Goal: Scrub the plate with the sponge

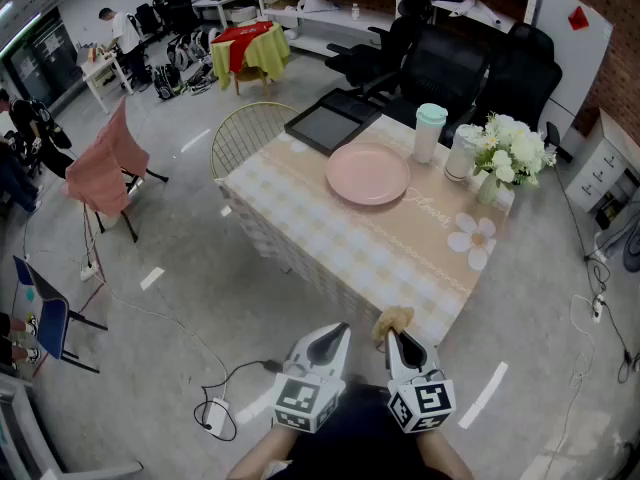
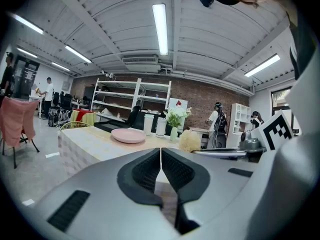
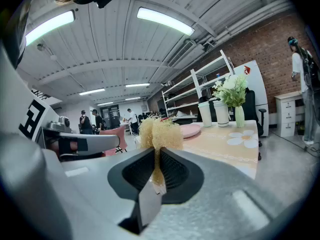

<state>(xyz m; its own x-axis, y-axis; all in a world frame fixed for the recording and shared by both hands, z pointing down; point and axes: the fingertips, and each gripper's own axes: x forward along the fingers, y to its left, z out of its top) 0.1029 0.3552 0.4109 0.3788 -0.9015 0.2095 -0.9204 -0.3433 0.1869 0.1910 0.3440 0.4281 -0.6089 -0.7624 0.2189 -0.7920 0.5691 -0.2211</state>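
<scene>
Cups (image 1: 429, 131), flowers (image 1: 512, 148) beside plate (image 1: 367, 173) (sponge (image 1: 393, 320) apart)

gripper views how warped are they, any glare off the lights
Left gripper view: heavy fisheye, black rounded corners, ceiling beams bowed; the tube light burns out white, the plate is readable. Right gripper view: same bending, shelves lean, ceiling lights glare, the sponge between the jaws is fairly crisp. Head view: even soft light, milder curve at the edges.
</scene>
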